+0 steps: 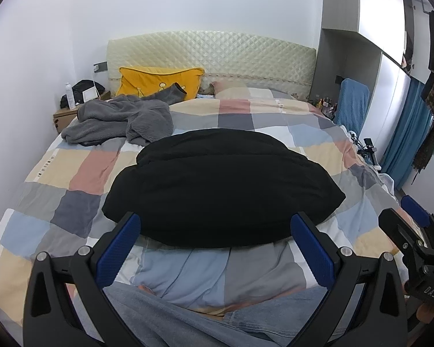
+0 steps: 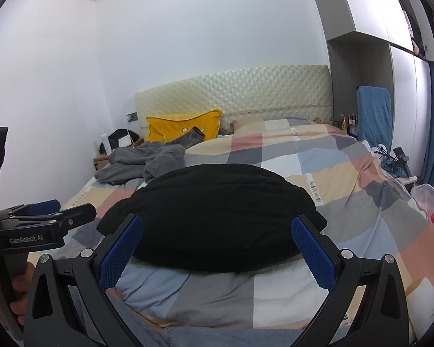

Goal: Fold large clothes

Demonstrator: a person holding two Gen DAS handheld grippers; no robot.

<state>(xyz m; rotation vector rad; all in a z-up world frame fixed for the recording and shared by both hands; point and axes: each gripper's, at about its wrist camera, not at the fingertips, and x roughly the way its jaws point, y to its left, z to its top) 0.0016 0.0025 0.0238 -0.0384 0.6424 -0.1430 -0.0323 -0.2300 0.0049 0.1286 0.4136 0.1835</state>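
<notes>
The black padded jacket (image 1: pixel 222 188) lay already folded on the checked duvet (image 1: pixel 72 173), so folding looked done; left gripper (image 1: pixel 215 245) and right gripper (image 2: pixel 217 245) hung wide and empty; next, likely the grey fleece garment (image 1: pixel 121 118)

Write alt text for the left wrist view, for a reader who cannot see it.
A folded black garment lies on a bed's checked quilt, just beyond the open left gripper, which holds nothing. A crumpled grey garment and a yellow pillow sit near the headboard, and the right gripper shows at the right edge.
</notes>
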